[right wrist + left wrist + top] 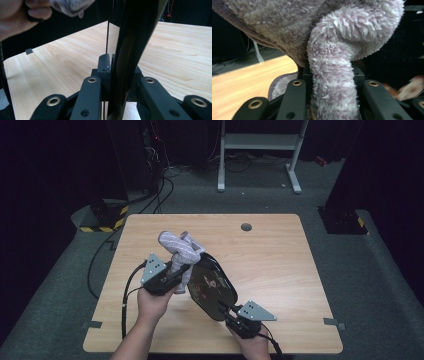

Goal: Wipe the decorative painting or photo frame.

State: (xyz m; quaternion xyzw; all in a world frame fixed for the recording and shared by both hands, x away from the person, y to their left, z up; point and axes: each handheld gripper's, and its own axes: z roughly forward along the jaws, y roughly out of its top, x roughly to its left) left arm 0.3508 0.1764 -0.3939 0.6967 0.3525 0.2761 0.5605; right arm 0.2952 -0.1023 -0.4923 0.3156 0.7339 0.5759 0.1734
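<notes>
**Cloth on tray, both tools clamped**

Left tool (176, 270): jaws pinched on the cloth (181, 251), a fuzzy lilac-grey bundle. In the left gripper view a thick roll of the cloth (332, 82) runs straight up between the jaws, and more of it bunches overhead. High view: the cloth is held off the surface (270, 250), left of centre, with its lower end against the upper left edge of the tray (212, 285).

Right tool (229, 312): jaws closed on the near rim of the tray. Tray is dark, glossy and oval, with a printed picture on its face. It is tilted up off the surface, near end low at the right tool, far end up by the cloth. In the right gripper view the tray (132, 50) is seen edge-on, a dark blade rising between the jaws.

Left hand (152, 302) grips the left tool from below. Right hand (255, 345) is at the near edge of the surface. Surface is light wood with a round hole (246, 227) near the far edge.
</notes>
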